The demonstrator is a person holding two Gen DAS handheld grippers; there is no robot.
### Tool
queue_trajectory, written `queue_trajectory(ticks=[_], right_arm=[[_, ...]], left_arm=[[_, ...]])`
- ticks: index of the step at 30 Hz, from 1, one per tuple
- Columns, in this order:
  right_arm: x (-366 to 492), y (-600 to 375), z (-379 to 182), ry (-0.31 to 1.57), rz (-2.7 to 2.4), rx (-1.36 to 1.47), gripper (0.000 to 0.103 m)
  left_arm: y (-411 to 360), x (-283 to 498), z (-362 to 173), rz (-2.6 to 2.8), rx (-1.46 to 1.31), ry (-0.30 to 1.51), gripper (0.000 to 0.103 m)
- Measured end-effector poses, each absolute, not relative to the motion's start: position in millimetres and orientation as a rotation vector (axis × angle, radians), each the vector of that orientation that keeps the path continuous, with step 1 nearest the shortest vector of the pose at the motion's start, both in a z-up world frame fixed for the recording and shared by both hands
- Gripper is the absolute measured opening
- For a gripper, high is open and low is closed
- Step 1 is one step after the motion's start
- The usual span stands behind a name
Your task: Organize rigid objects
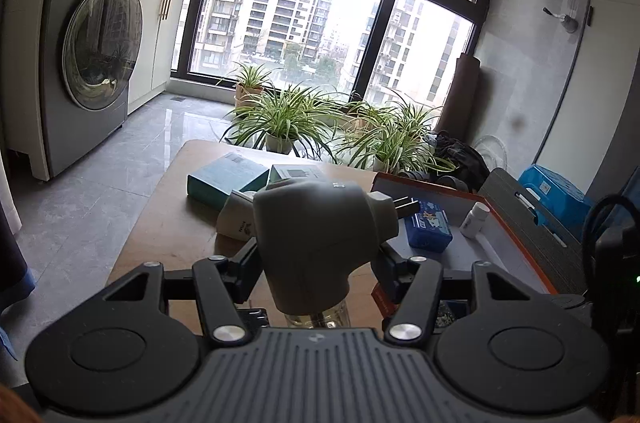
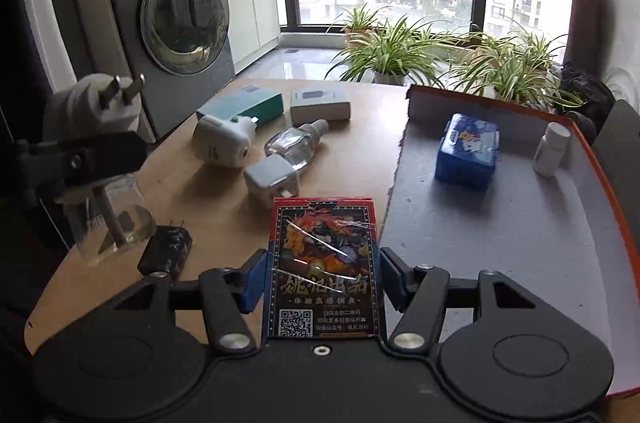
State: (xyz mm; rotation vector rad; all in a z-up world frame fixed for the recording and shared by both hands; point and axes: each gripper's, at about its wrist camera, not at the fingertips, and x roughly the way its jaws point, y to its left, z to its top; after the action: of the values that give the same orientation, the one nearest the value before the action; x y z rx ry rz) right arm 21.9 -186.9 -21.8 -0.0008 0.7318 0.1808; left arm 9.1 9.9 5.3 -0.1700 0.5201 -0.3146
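Observation:
My left gripper [image 1: 318,261] is shut on a white plug-in vaporizer [image 1: 320,231] with a clear liquid bottle under it, held above the wooden table [image 1: 160,223]. It also shows at the left of the right wrist view [image 2: 96,127]. My right gripper [image 2: 322,279] is shut on a red and black card box [image 2: 322,263], held just left of the orange-edged tray [image 2: 520,243]. In the tray lie a blue box [image 2: 468,151] and a small white bottle [image 2: 552,149].
On the table lie a second white vaporizer [image 2: 224,141], a clear bottle [image 2: 292,145], a white charger cube [image 2: 272,179], a black plug [image 2: 166,253], a teal box [image 2: 244,105] and a white box [image 2: 320,105]. Potted plants [image 2: 392,51] and a washing machine [image 2: 176,23] stand beyond.

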Motion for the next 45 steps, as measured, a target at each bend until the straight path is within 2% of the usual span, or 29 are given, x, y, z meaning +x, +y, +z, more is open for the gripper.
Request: queue_trajectory(ticks=[9, 18, 45], right_arm=[[10, -275, 28, 0.622, -0.014, 0.058, 0.071], [4, -330, 44, 0.581, -0.102, 0.112, 0.071], [7, -342, 28, 0.599, -0.086, 0.152, 0.071]], left_arm=[[-62, 27, 11, -0.455, -0.148, 0.529, 0.059], [-124, 42, 17, -0.521, -0.107, 0.524, 0.059], [-146, 43, 12, -0.488, -0.066, 0.562, 0.059]])
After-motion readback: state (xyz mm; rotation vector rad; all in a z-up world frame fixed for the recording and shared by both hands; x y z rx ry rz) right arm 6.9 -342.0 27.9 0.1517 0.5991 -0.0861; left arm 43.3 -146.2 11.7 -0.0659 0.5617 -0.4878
